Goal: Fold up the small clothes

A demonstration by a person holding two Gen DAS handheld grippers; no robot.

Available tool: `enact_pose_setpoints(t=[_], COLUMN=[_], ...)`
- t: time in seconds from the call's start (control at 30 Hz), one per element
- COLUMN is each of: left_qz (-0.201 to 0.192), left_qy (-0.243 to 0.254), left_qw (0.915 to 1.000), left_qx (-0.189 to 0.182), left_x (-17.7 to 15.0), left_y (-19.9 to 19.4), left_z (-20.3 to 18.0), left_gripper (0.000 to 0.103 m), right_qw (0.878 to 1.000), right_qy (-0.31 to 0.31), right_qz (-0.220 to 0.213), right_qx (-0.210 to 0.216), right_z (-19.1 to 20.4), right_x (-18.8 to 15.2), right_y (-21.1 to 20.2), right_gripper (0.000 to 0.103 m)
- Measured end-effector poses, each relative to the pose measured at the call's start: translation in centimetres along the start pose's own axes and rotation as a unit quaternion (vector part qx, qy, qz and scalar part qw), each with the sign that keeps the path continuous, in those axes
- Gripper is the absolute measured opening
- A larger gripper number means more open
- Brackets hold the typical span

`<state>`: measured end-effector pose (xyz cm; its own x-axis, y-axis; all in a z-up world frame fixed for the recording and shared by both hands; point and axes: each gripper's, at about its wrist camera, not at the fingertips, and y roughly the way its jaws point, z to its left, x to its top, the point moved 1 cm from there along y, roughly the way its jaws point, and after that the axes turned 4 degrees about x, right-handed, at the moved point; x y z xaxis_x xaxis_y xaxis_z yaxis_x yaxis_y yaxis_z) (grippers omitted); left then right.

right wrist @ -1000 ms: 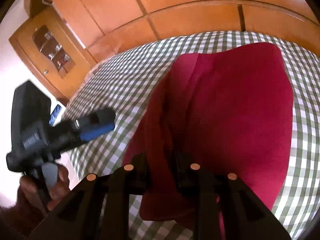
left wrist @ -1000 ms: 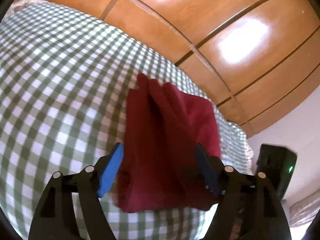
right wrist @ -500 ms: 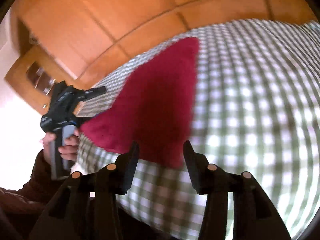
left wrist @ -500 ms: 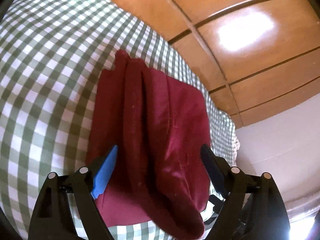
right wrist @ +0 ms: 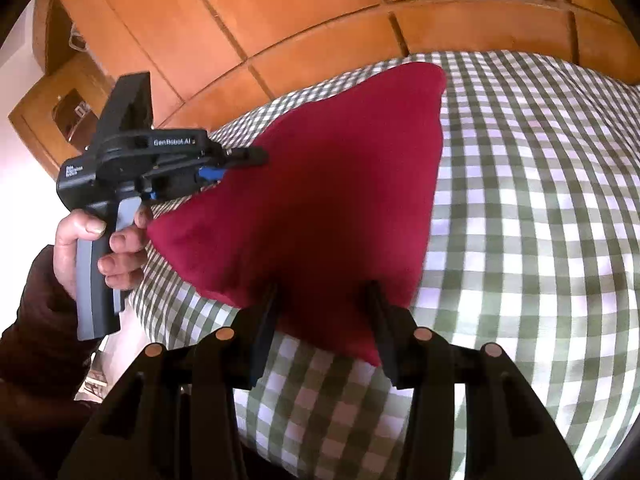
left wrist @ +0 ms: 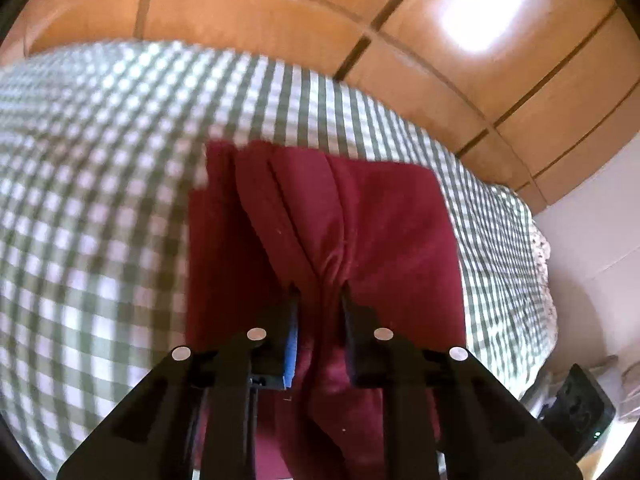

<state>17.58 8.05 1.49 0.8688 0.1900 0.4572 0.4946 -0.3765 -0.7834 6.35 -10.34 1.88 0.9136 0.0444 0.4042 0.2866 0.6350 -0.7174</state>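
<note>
A dark red folded garment (left wrist: 352, 232) lies on the green-and-white checked cloth (left wrist: 100, 200). My left gripper (left wrist: 318, 296) is shut on a bunched fold at the garment's near edge. In the right wrist view the same garment (right wrist: 328, 200) spreads across the middle, and the left gripper (right wrist: 240, 158) shows at its left edge, pinching it, held by a hand. My right gripper (right wrist: 322, 292) is open, with its fingers on either side of the garment's near corner, holding nothing.
A wooden panelled wall (left wrist: 360, 20) stands behind the checked surface. A wooden cabinet (right wrist: 60, 112) is at the far left. A black device (left wrist: 576, 408) sits low at the right, past the cloth's lacy edge (left wrist: 540, 248).
My left gripper closed on a fold of the red garment. My right gripper let the garment go, opened and now sits at its near corner.
</note>
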Motion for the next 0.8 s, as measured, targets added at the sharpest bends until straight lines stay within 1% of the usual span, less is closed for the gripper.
enact_pose_setpoints(t=[0.07, 0.1, 0.17, 0.2, 0.27, 0.3, 0.33, 0.4, 0.47, 0.5, 0.57, 0.6, 0.63, 0.7, 0.8], left_qz=[-0.016, -0.022, -0.017, -0.008, 0.008, 0.005, -0.004, -0.030, -0.062, -0.088, -0.116, -0.127, -0.139, -0.140, -0.121], left_qy=[-0.003, -0.001, 0.001, -0.007, -0.011, -0.019, -0.027, -0.049, -0.048, -0.038, -0.012, 0.007, 0.029, 0.056, 0.063], left_qw=[0.9998, 0.9998, 0.9997, 0.9993, 0.9969, 0.9948, 0.9939, 0.9923, 0.9900, 0.9893, 0.9893, 0.9882, 0.9859, 0.9843, 0.9863], left_qx=[-0.009, -0.003, 0.019, 0.037, 0.078, 0.100, 0.107, 0.110, 0.117, 0.110, 0.088, 0.085, 0.089, 0.091, 0.093], left_x=[-0.1, -0.3, -0.7, -1.1, -1.8, -2.2, -2.5, -2.7, -2.9, -3.1, -3.6, -4.0, -4.4, -4.7, -4.7], left_y=[-1.4, -2.1, -2.1, -1.4, -0.4, -0.2, -0.7, -2.3, -4.0, -5.4, -6.8, -7.2, -7.4, -6.6, -4.4], left_z=[0.8, 1.4, 2.5, 3.4, 4.9, 5.7, 6.0, 6.3, 5.9, 5.1, 3.4, 2.5, 1.5, -0.2, -1.0], left_gripper=[0.017, 0.017, 0.017, 0.018, 0.027, 0.046, 0.055, 0.055, 0.055, 0.055, 0.055, 0.055, 0.055, 0.055, 0.055], right_qw=[1.000, 1.000, 1.000, 1.000, 0.999, 0.999, 0.999, 0.999, 0.999, 0.999, 0.999, 0.999, 0.999, 1.000, 0.999], right_qy=[-0.002, -0.005, -0.003, -0.005, -0.009, -0.014, -0.019, -0.020, -0.015, -0.012, -0.012, -0.008, -0.005, 0.010, 0.029], right_qz=[0.002, 0.006, 0.013, 0.020, 0.029, 0.035, 0.037, 0.035, 0.034, 0.033, 0.031, 0.024, 0.019, 0.004, -0.017], right_qx=[0.007, 0.012, 0.017, 0.020, 0.023, 0.020, 0.016, 0.017, 0.021, 0.024, 0.033, 0.041, 0.040, 0.027, 0.001], right_z=[0.4, 0.7, 1.3, 1.7, 2.4, 2.7, 2.9, 3.0, 2.7, 2.6, 2.5, 2.3, 1.9, 0.5, -1.3], right_x=[0.1, 0.0, 0.0, 0.0, -0.3, -0.6, -0.7, -0.6, -0.4, -0.3, -0.4, -0.2, -0.2, 0.4, 2.5], right_y=[0.3, 0.7, 1.7, 2.6, 3.5, 4.0, 4.3, 4.2, 4.0, 3.7, 2.6, 1.7, 0.8, -0.6, -1.5], right_gripper=[0.045, 0.045, 0.045, 0.045, 0.045, 0.045, 0.046, 0.046, 0.046, 0.046, 0.045, 0.045, 0.045, 0.045, 0.044])
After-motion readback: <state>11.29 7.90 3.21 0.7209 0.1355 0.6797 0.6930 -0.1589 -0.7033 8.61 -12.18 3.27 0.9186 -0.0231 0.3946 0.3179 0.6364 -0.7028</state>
